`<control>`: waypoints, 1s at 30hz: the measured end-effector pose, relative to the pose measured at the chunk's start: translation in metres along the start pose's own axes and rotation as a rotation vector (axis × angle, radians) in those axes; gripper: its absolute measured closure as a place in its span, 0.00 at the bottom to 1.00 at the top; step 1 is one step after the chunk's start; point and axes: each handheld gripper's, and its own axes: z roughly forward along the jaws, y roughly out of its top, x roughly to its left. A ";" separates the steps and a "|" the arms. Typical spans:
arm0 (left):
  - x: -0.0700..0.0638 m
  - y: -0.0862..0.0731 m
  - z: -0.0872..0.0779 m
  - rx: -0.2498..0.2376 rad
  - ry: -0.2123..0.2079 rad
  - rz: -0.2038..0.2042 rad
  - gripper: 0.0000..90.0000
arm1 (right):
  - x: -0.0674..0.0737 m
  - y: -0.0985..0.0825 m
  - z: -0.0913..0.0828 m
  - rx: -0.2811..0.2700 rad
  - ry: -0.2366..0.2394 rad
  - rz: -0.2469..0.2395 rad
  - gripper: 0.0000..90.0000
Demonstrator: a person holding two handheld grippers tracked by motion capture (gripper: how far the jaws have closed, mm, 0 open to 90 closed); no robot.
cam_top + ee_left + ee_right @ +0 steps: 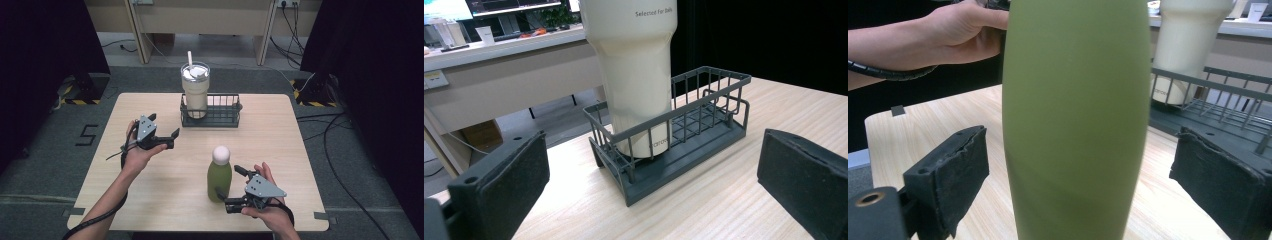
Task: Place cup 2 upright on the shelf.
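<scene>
Both grippers gape: right gripper (1078, 165) straddles the green bottle (1075, 115) untouched; high view adds its white cap (221, 154)

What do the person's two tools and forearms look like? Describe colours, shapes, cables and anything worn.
Each tool, left tool and right tool, is black with a grey three-cornered plate on top and two jaws faced with dark foam pads. A black coiled cable trails along the bare left forearm. No sleeves show.
</scene>
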 end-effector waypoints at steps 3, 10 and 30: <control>-0.001 -0.002 -0.003 0.000 -0.004 0.001 0.00 | 0.001 0.001 0.005 0.002 0.007 -0.006 0.10; -0.004 -0.008 -0.008 0.004 -0.009 -0.001 0.00 | 0.001 0.003 0.018 0.016 0.015 -0.010 0.13; -0.009 -0.030 -0.016 0.019 -0.016 -0.028 0.00 | 0.002 0.002 0.026 0.045 0.024 -0.047 0.23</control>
